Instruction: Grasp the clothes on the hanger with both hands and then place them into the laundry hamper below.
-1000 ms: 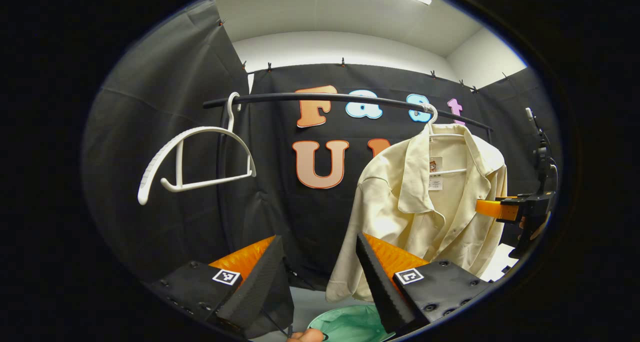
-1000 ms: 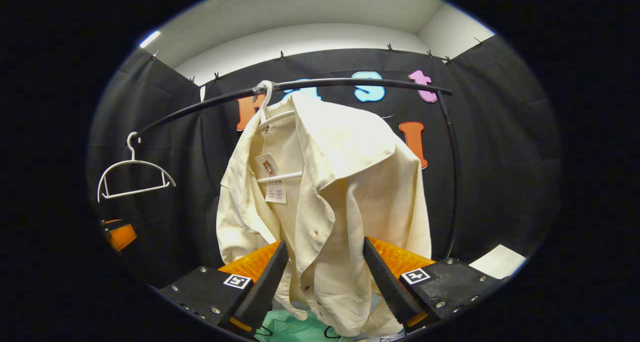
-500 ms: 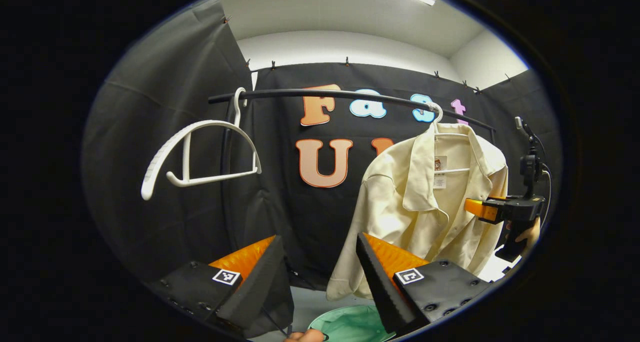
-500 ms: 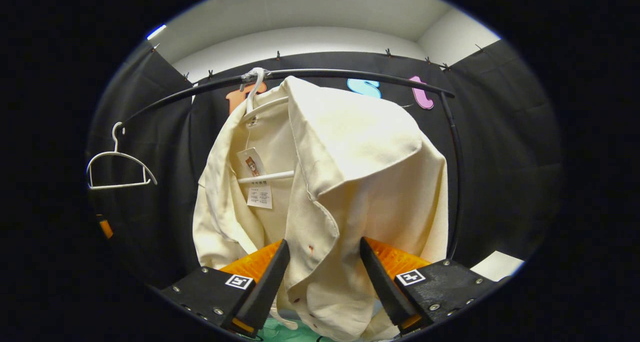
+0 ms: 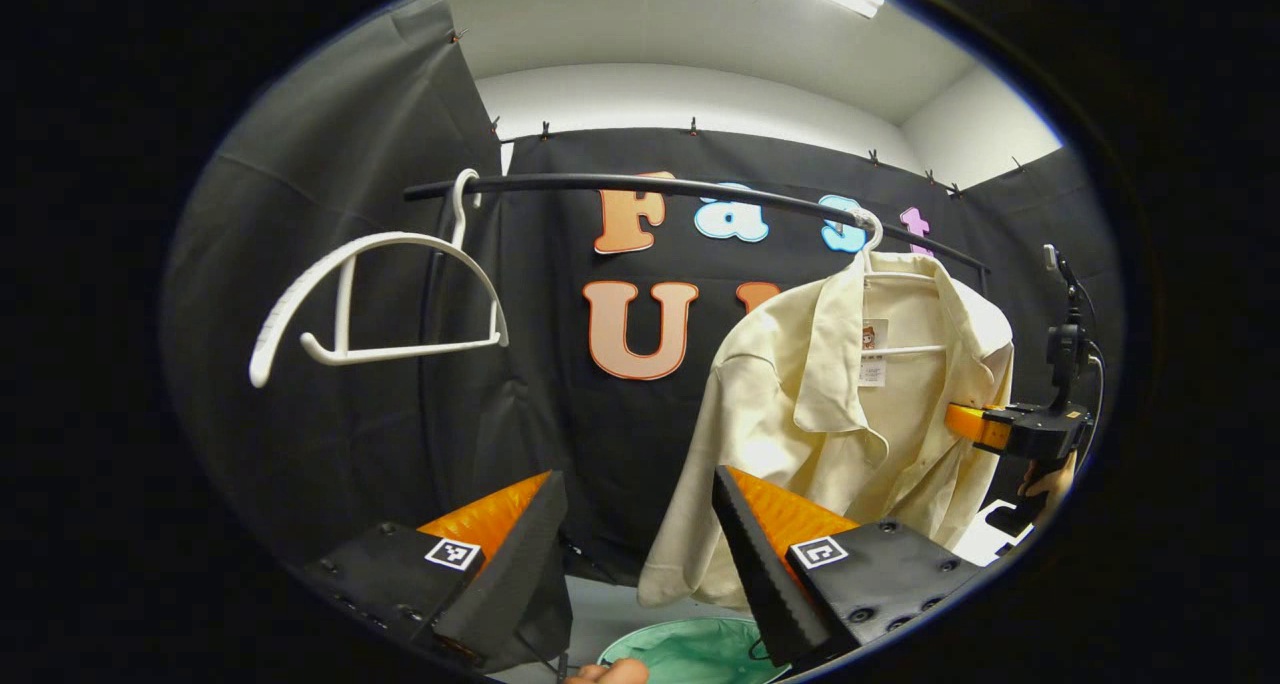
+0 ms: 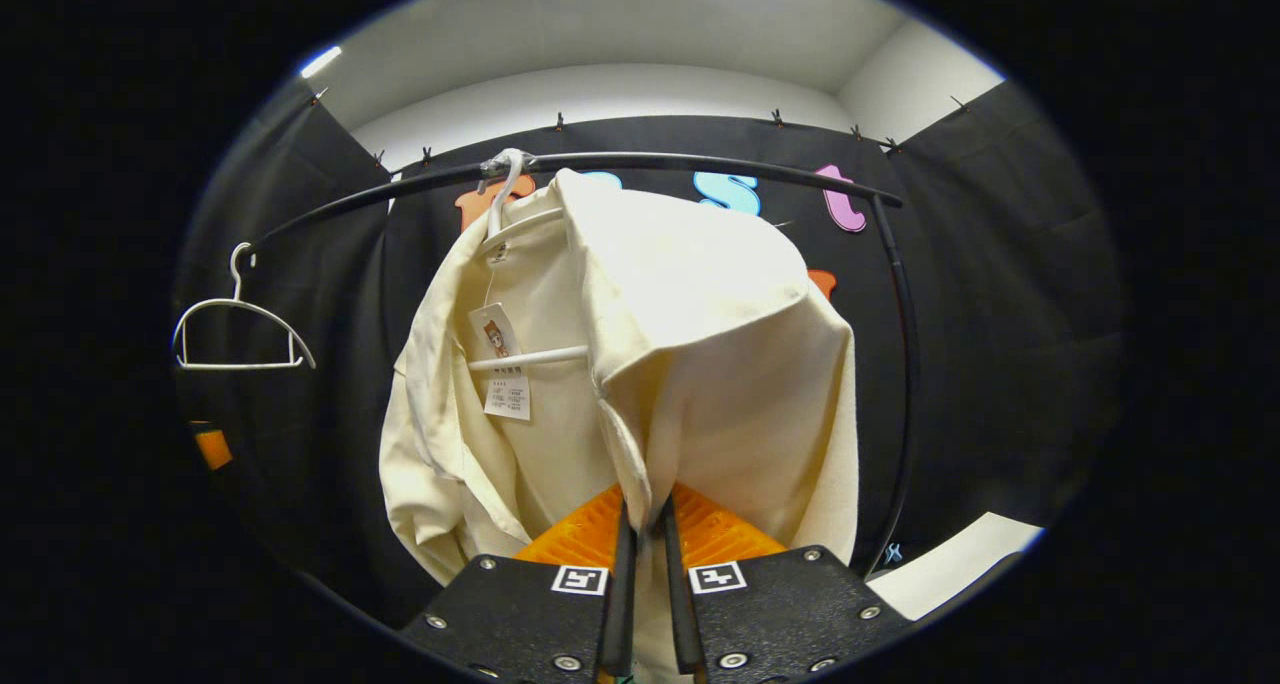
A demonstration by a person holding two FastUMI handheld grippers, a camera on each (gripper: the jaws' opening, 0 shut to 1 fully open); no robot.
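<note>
The right gripper (image 6: 642, 544) is clamped on the front edge of the cream shirt (image 6: 700, 344), the cloth pinched between its two fingers and rising straight above them to the white hanger (image 6: 505, 214) on the black rail (image 6: 700, 162). The left gripper (image 5: 640, 534) has its fingers apart with nothing between them; the shirt hangs ahead of it and beyond its right finger, with the sleeve hem just above that fingertip. The green laundry hamper (image 5: 690, 654) lies below, between and under the fingers. To do this step well, the left gripper should probably close on the near shoulder or sleeve before any pull, so that both sides lift off the hanger evenly and the hook does not snag. An empty hanger (image 5: 380, 294) hangs beyond the left finger.
</note>
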